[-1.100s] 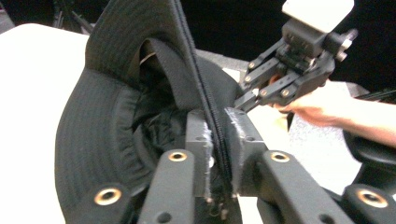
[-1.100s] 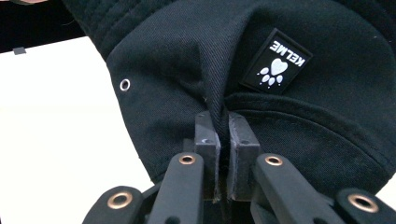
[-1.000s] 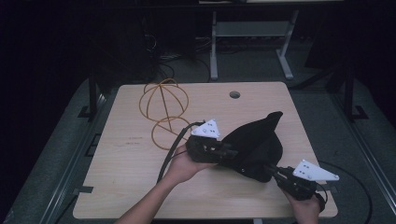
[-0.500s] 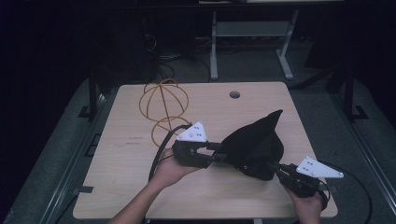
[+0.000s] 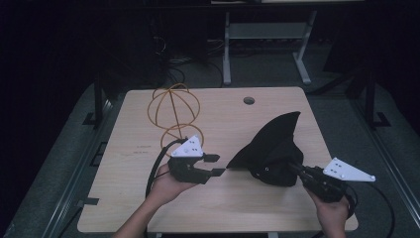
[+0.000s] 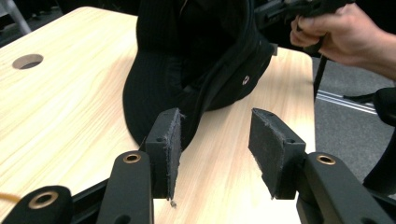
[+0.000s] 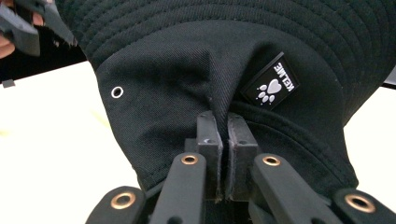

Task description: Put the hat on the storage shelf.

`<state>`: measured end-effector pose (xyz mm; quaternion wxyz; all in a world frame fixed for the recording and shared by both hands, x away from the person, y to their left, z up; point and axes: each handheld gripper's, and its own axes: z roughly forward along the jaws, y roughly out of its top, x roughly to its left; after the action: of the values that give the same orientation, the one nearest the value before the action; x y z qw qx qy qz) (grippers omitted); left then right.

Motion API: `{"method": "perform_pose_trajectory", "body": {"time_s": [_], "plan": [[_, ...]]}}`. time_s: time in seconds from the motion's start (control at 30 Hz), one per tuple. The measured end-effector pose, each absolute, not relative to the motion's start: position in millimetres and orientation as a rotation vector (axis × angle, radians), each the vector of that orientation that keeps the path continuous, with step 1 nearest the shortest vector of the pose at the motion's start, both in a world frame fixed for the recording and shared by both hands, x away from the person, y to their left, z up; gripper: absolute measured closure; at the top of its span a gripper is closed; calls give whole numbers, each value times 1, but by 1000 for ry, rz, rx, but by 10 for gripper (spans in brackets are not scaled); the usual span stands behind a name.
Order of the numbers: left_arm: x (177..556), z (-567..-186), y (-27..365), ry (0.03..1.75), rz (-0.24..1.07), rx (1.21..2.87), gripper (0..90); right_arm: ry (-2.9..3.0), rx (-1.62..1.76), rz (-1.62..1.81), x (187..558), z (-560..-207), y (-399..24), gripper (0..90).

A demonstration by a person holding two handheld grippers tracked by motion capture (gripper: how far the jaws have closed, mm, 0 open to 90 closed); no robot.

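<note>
Resting partly on the worktop [image 5: 124, 198] and lifting at the right, a soft, light black bucket hat [image 5: 272, 148], pinched by the right hand-held gripper [image 7: 223, 135], with the left hand-held gripper [image 6: 212, 149] opening beside the brim, empty.

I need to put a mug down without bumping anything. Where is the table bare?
Bare: the near edge of the table between both hands, and the far right corner beyond the black hat. Crowded: the far left by the orange wire ball and the middle.
</note>
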<state>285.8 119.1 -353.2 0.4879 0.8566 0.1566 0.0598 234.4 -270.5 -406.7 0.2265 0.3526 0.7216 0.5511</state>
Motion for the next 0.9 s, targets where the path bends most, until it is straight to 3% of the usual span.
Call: {"method": "perform_pose_trajectory", "body": {"time_s": [0.9], "plan": [[281,-401,161,523,144,2063,472,1934,993,1569,258,-355,-278,869]]}}
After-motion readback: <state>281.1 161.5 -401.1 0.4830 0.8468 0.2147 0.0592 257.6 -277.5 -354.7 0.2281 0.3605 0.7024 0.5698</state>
